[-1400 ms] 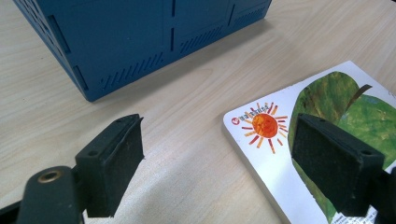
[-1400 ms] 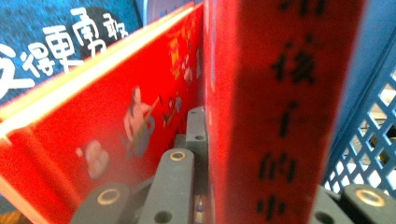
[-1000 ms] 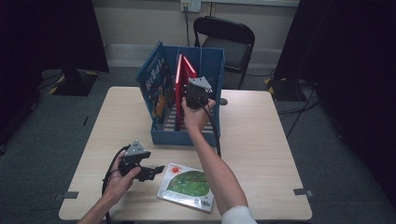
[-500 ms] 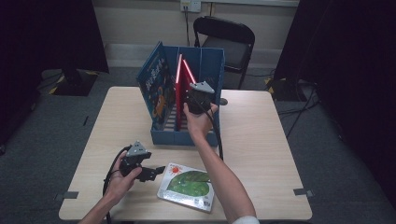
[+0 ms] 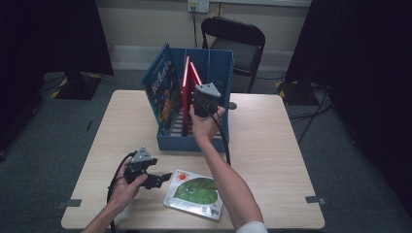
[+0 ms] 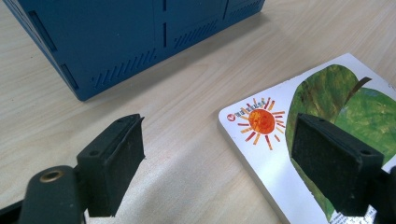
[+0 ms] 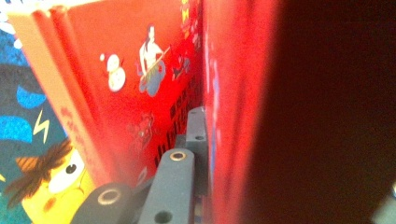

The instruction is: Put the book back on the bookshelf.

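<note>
Behind the surface (image 5: 272, 141) a black folding chair (image 5: 238, 41) is seen, and floor cables trail at the right. Upright in the blue bin (image 5: 214, 141) are held a blue picture book (image 5: 163, 92) leaning at its left wall and two red books. The right gripper (image 5: 204, 97) is closed on the right-hand red book (image 7: 233, 93), inside the bin, having just closed. The left gripper (image 6: 219, 158) is held open, low over the surface, one jaw above the leaf-cover book (image 5: 194, 193) lying flat near the bin's front.
</note>
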`<action>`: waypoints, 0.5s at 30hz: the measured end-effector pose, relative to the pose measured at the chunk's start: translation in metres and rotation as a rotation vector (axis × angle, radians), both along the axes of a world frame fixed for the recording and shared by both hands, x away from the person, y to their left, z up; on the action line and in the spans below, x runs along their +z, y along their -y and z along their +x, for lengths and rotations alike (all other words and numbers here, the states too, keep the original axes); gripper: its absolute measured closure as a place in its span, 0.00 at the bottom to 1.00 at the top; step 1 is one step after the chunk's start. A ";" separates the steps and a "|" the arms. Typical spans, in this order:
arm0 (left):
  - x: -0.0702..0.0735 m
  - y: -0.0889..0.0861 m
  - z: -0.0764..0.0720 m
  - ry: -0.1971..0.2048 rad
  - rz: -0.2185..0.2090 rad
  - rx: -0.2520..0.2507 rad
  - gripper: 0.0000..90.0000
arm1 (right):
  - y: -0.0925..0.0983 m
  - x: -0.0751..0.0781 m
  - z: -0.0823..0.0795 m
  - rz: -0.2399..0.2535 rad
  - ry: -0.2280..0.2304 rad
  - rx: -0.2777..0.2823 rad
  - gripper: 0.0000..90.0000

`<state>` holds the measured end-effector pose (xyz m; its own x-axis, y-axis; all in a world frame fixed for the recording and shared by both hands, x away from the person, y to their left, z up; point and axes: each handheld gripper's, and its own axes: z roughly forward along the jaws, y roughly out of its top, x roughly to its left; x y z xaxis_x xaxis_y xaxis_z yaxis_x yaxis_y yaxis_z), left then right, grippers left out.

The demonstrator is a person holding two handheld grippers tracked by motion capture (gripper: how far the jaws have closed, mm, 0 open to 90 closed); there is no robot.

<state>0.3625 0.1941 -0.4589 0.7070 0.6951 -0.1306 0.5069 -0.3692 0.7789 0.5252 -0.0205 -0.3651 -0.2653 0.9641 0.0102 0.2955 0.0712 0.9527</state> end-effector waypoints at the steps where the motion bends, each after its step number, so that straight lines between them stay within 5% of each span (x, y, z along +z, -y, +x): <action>1: 0.000 0.000 0.000 -0.001 0.000 0.002 0.19 | 0.000 0.001 0.002 0.001 0.000 -0.002 0.89; 8: 0.000 0.001 0.000 -0.004 -0.001 -0.001 0.19 | -0.001 0.002 0.008 0.030 0.009 -0.020 0.89; 15: 0.000 0.001 0.000 -0.003 0.002 -0.003 0.19 | -0.004 -0.003 -0.002 0.018 0.020 -0.010 0.88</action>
